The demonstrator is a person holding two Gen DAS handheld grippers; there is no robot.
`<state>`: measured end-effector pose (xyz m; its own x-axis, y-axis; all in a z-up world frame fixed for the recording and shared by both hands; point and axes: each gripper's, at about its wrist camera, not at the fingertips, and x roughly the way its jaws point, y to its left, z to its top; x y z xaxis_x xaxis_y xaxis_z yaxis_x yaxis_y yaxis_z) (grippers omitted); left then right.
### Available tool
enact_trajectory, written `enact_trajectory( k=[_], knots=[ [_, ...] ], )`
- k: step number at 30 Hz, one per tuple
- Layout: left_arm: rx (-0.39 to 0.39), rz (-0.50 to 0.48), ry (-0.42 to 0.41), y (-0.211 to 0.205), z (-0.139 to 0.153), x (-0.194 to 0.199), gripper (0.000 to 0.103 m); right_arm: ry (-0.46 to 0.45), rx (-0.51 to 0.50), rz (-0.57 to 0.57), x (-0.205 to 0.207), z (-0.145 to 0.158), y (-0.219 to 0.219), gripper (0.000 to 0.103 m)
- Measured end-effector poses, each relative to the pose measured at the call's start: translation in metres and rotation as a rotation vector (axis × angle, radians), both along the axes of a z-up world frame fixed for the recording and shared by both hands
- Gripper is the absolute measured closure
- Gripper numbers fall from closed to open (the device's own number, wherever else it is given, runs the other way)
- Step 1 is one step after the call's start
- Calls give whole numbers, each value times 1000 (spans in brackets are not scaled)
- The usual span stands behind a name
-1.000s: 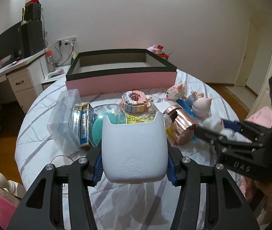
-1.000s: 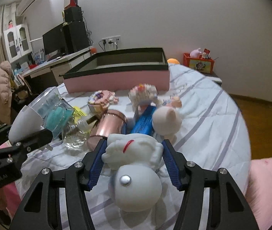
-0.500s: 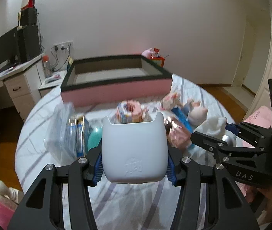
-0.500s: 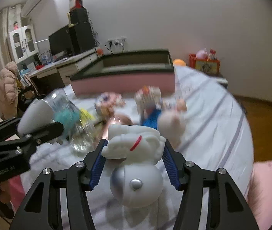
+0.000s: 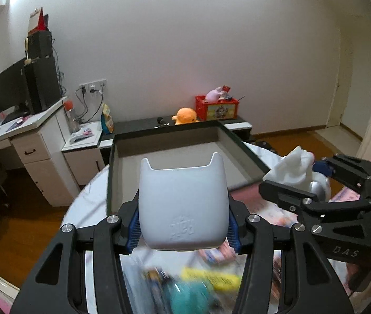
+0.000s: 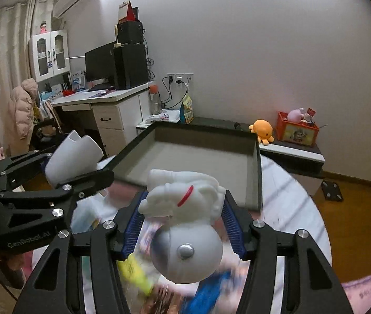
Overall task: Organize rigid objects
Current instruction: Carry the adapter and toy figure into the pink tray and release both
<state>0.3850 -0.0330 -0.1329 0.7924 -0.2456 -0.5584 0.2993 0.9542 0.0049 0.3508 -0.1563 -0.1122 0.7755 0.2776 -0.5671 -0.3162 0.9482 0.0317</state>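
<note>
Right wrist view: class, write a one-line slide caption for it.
Right gripper clamps a white astronaut figure above the bed, facing the open box; left gripper holds a white cup.

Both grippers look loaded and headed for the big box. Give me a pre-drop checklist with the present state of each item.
1. Left gripper clamped on white cup: ok.
2. Right gripper clamped on white figurine: ok.
3. Box open, floor bare where visible: ok.
4. Cup above the box's near wall: ok.
5. Figurine fully past the near wall: cannot tell.
6. Grippers apart from each other: ok.
</note>
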Motion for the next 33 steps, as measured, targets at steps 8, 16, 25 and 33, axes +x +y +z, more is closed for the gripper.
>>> enact_trajectory(
  k=[8, 16, 25, 33],
  knots=[
    [60, 13, 125, -1, -7, 111, 50, 109, -56, -27, 111, -7, 9, 46],
    [106, 38, 315, -6, -50, 198, 50, 295, -74, -72, 197, -52, 8, 47],
    [186, 35, 408, -18, -81, 220, 49, 379, -73, -63, 224, -67, 13, 48],
    [252, 73, 355, -14, -73, 207, 11, 388, -4, -74, 219, -63, 9, 21]
  ],
)
